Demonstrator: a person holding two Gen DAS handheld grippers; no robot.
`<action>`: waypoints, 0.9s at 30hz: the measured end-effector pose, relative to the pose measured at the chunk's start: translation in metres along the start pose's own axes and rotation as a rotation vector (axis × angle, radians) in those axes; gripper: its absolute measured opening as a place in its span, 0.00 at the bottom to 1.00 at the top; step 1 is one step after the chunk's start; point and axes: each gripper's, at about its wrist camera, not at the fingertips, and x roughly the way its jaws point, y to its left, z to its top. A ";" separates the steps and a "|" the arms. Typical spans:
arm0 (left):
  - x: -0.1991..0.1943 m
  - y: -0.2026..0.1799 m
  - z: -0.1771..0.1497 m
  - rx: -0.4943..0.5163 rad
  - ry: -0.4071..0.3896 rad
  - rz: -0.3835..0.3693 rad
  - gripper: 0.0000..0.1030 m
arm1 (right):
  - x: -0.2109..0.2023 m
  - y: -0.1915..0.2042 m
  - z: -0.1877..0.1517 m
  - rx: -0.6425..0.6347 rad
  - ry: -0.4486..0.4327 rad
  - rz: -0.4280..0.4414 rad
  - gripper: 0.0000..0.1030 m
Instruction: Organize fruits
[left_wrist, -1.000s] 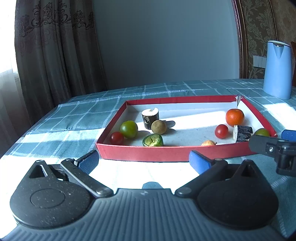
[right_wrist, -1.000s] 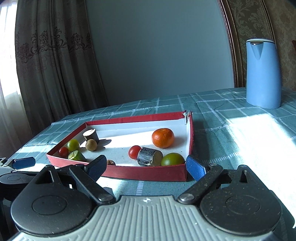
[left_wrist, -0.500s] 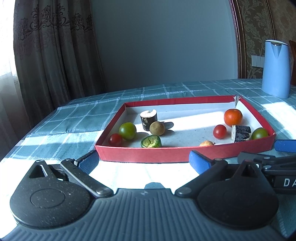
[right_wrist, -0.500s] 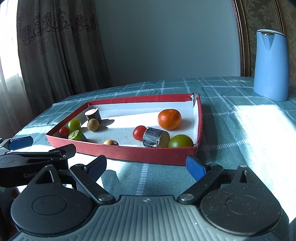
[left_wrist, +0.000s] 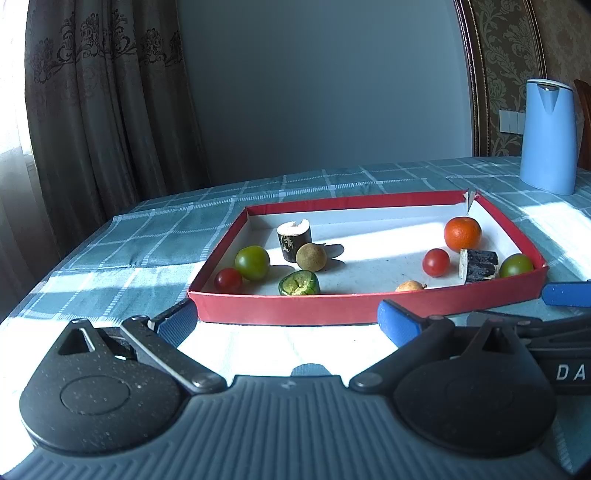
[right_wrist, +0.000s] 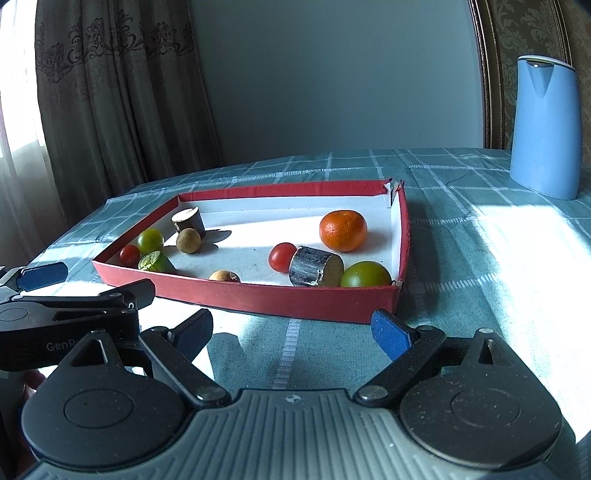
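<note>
Both tongs, the left tongs (left_wrist: 286, 319) and the right tongs (right_wrist: 291, 330), are spread and empty. The fruits lie in the red tray (right_wrist: 258, 295) just ahead. I think it is best to come from above to the orange (right_wrist: 343, 230), without pushing the tray wall.

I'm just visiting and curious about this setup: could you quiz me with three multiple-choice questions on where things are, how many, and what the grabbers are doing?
1. Where is the orange?
A. in the red tray
B. on the tablecloth
C. beside the jug

2. How many small red tomatoes are in the tray?
A. one
B. two
C. four

3. What state is the right gripper in?
A. shut on a fruit
B. open, empty
C. out of view

Answers: 1 A, it sits inside the tray's walls. 2 B, one by the dark cylinder, one at the left corner. 3 B, its blue pads stand wide apart over bare cloth.
</note>
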 end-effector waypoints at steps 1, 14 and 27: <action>0.000 0.000 0.000 0.001 -0.001 0.001 1.00 | 0.000 0.000 0.000 0.000 0.000 0.000 0.90; 0.001 0.003 0.001 -0.013 0.006 -0.001 1.00 | 0.000 0.000 0.000 -0.002 0.004 0.001 0.90; -0.005 0.004 0.001 -0.019 -0.021 0.001 1.00 | 0.000 0.001 0.000 -0.003 0.004 0.000 0.90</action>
